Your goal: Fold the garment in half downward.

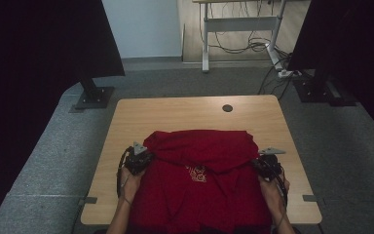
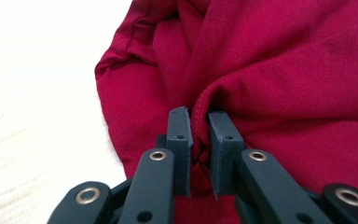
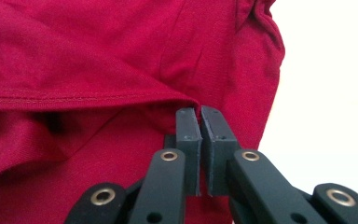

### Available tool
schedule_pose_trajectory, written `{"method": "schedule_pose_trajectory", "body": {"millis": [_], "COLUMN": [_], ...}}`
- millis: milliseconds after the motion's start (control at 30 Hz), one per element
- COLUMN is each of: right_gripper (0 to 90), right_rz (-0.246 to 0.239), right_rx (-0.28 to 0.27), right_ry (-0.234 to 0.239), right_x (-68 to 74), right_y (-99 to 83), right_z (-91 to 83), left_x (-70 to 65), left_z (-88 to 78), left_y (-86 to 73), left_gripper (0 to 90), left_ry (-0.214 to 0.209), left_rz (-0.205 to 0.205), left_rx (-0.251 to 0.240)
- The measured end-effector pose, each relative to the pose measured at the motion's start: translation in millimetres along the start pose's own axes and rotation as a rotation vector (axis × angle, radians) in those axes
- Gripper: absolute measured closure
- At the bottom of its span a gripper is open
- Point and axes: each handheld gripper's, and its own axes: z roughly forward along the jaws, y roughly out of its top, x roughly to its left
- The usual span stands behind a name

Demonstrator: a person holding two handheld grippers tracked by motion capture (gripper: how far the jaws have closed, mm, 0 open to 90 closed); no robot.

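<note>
Grey carpet is surrounding a pale wooden table [image 1: 185,114], with a desk frame and loose cables at twelve o'clock and dark screens at ten and two. On the near half of the table, a red shirt [image 1: 199,180] is lying partly folded, its far portion doubled back toward me over the chest.

I am working both tools at once. The left gripper [image 1: 142,158], at nine o'clock of the shirt, is pinching a stitched edge of the red fabric [image 2: 261,70]; its jaws are pressed on a thin bunch of cloth. The right gripper [image 1: 264,163], at three o'clock, is pinching the folded hem [image 3: 88,99], jaws nearly together with the cloth caught at their tips.

To do this fold well, I judge I should be keeping both hands level and moving together, holding the cloth taut between them so the folded edge is landing straight, and releasing only once it is lying flat.

A small pale emblem [image 1: 197,173] is showing on the chest; I cannot read any lettering in it.
</note>
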Motion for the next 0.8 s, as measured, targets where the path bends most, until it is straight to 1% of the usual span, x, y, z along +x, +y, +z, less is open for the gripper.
{"method": "schedule_pose_trajectory", "body": {"millis": [33, 67, 100, 133, 167, 200, 233, 267, 300, 333, 367, 400, 433, 467, 500, 533, 567, 600, 633, 667, 700, 733, 767, 800], "right_gripper": [85.8, 85.9, 86.0, 86.0, 86.0, 86.1, 86.1, 86.1, 86.1, 86.1, 86.1, 86.1, 86.1, 86.1, 86.1, 86.0, 86.0, 86.0, 86.0, 86.0, 86.0, 86.0, 86.0, 85.9], "right_rz": [-0.004, -0.004, -0.040, -0.036, -0.036, -0.033, -0.033, -0.040, -0.040, -0.040, -0.066, -0.066, -0.062, -0.062, -0.057, -0.057, -0.057, -0.016, 0.027, 0.027, 0.033, 0.033, 0.039, 0.039], "right_rx": [0.005, 0.005, -0.026, -0.054, -0.054, -0.081, -0.081, -0.126, -0.126, -0.126, -0.211, -0.211, -0.215, -0.215, -0.209, -0.209, -0.209, -0.167, -0.098, -0.098, -0.073, -0.073, -0.052, -0.052], "right_ry": [-0.004, -0.004, -0.048, -0.044, -0.044, -0.038, -0.038, -0.035, -0.035, -0.035, -0.042, -0.042, -0.036, -0.036, -0.021, -0.021, -0.021, 0.041, 0.111, 0.111, 0.124, 0.124, 0.133, 0.133], "right_x": [-0.7, -0.7, -2.0, -3.2, -3.2, -4.0, -4.0, -3.6, -3.6, -3.6, 2.1, 2.1, 2.8, 2.8, 3.1, 3.1, 3.1, 2.7, 4.4, 4.4, 5.6, 5.6, 6.6, 6.6], "right_y": [2.0, 2.0, 8.3, 10.0, 10.0, 11.8, 11.8, 14.6, 14.6, 14.6, 8.7, 8.7, 4.3, 4.3, -2.8, -2.8, -2.8, -24.4, -47.1, -47.1, -53.4, -53.4, -58.6, -58.6], "right_z": [1.0, 1.0, -8.0, -15.0, -15.0, -23.3, -23.3, -39.9, -39.9, -39.9, -86.3, -86.3, -93.2, -93.2, -99.2, -99.2, -99.2, -101.4, -89.3, -89.3, -83.6, -83.6, -77.8, -77.8], "left_x": [0.0, -2.0, -1.3, -0.8, -0.8, -1.1, -1.1, -1.1, -1.1, -9.7, -12.3, -12.3, -15.3, -15.3, -15.3, -22.0, -22.0, -22.0, -33.1, -33.1, -35.6, -35.6, -35.6, -38.1], "left_z": [0.0, -8.6, -15.2, -22.6, -22.6, -37.9, -37.9, -37.9, -37.9, -84.8, -92.6, -92.6, -100.0, -100.0, -100.0, -107.0, -107.0, -107.0, -96.6, -96.6, -91.8, -91.8, -91.8, -77.8], "left_y": [0.0, 4.6, 6.3, 8.5, 8.5, 13.3, 13.3, 13.3, 13.3, 18.5, 16.3, 16.3, 11.5, 11.5, 11.5, -8.3, -8.3, -8.3, -39.9, -39.9, -46.4, -46.4, -46.4, -58.5], "left_gripper": [81.2, 81.2, 82.2, 82.2, 82.2, 82.2, 82.3, 82.3, 82.3, 82.3, 82.1, 81.9, 81.9, 81.5, 81.5, 81.5, 81.0, 81.0, 80.5, 80.3, 80.3, 80.0, 80.0, 80.0], "left_ry": [0.000, 0.057, 0.055, 0.047, 0.047, 0.042, 0.042, 0.042, 0.042, 0.015, 0.001, 0.001, -0.019, -0.019, -0.019, -0.070, -0.070, -0.070, -0.105, -0.105, -0.097, -0.097, -0.097, -0.082], "left_rz": [0.000, 0.052, 0.044, 0.038, 0.038, 0.054, 0.054, 0.054, 0.054, 0.091, 0.097, 0.097, 0.111, 0.111, 0.111, 0.110, 0.110, 0.110, 0.115, 0.115, 0.132, 0.132, 0.132, 0.148], "left_rx": [0.000, -0.029, -0.058, -0.092, -0.092, -0.142, -0.142, -0.142, -0.142, -0.245, -0.248, -0.248, -0.238, -0.238, -0.238, -0.191, -0.191, -0.191, -0.080, -0.080, -0.049, -0.049, -0.049, 0.014]}}
